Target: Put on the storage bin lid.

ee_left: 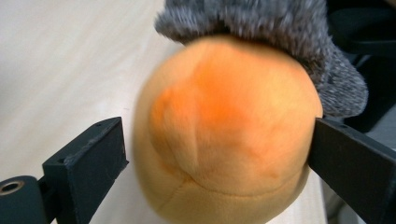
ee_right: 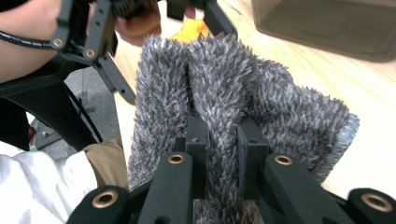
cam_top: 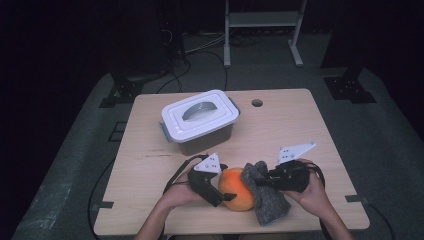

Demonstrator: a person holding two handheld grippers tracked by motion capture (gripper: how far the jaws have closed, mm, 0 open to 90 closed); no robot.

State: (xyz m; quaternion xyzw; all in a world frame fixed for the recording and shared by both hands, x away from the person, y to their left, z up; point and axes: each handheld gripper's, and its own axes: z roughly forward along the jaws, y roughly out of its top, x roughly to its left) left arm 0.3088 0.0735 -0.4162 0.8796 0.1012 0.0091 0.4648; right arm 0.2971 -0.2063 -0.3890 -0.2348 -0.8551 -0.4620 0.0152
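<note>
An orange plush ball (cam_top: 235, 192) rests on the wooden table (cam_top: 300, 125) near its front edge. My left gripper (cam_top: 225, 197) stands open around the ball (ee_left: 224, 135): one jaw is a sliver clear of its left side, the other lies against its right side. A grey fuzzy cloth (cam_top: 267, 200) drapes against the ball's right side and top (ee_left: 280, 23). My right gripper (ee_right: 219, 135) is shut on a fold of that cloth (ee_right: 224, 74), and a bit of the ball (ee_right: 191, 30) peeks over the cloth's far edge.
A grey storage box with a white handled lid (cam_top: 200, 120) stands at the table's back left. A small round hole (cam_top: 257, 103) lies near the back edge. The person's forearms come in over the front edge.
</note>
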